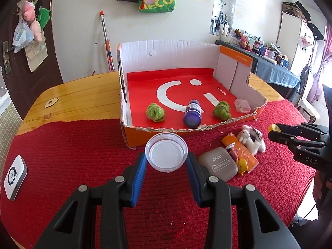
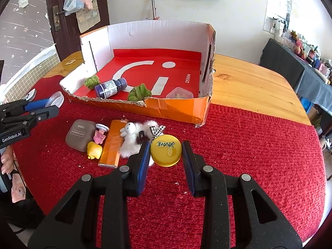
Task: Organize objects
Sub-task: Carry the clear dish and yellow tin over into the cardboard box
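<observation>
Bright daylight enters from a window [image 1: 325,78] at three o'clock, blown out to white glare. Both fisheye views bend hard toward dark vignetted corners. Shadows stay soft; the centre is sharp, the far shelves slightly smeared

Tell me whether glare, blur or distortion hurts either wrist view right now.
Left wrist view: window glare whitens the right edge; clear plastic lid sharp. Right wrist view: evenly lit; round yellow tin sharp with slight sheen. Both: fisheye bends the wooden table edges, corners vignetted.

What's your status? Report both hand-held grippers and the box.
Left hand-held gripper shut on clear lid. Right hand-held gripper shut on yellow disc. Box ahead, nothing blocking.
</observation>
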Available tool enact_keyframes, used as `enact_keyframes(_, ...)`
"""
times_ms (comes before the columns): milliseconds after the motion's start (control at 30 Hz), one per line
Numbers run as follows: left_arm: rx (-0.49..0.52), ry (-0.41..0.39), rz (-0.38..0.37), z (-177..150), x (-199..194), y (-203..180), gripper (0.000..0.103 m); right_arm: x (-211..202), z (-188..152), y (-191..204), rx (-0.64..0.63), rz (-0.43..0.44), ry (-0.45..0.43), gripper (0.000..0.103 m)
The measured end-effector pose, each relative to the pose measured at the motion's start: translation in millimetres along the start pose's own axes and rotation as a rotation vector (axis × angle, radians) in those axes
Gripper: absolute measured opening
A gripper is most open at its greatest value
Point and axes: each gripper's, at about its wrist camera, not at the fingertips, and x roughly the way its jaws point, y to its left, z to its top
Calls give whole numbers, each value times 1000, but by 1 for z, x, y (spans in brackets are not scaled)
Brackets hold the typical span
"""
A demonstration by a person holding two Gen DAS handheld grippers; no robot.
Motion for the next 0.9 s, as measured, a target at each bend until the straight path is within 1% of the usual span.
enact_keyframes(267, 13, -28, -10, 7, -11, -4, 41, -11, 7, 3, -14, 24, -33, 30)
enact_keyframes(500, 27, -47, -20, 25, -13, -6, 41, -21, 28, 5, -44, 31, -70, 30)
enact_keyframes(733, 59, -29, -47, 53, 4, -10, 41, -13, 59, 5, -72, 61, -74, 30)
enact_keyframes(900, 87, 7, -68, 71, 24, -13, 41, 8, 87, 9, -114, 83, -37, 30)
